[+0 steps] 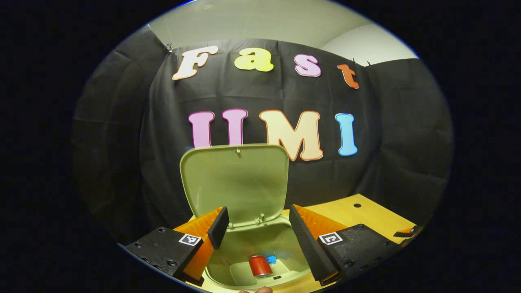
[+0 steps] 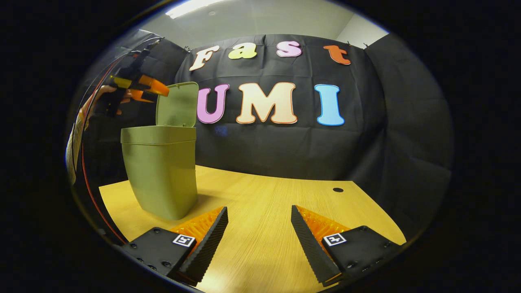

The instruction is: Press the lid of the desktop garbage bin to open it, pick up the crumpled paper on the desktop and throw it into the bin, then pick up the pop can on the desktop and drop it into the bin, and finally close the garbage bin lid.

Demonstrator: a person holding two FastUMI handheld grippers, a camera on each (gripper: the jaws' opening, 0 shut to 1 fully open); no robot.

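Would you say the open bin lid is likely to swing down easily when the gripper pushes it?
Probably: the lid stands upright on small rear hinges, so a light push should swing it shut. The tall bin looks light and might tip.

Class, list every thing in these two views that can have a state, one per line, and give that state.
Bin: upright on the desk, open.
Lid: raised, standing up.
Pop can: inside the bin, lying on its side.
Left claw: open, above the bin's mouth.
Right claw: open, empty, over the desk.

The green bin [image 2: 160, 171] stands with its lid [image 1: 236, 183] upright, red pop can [image 1: 260, 265] lying inside.
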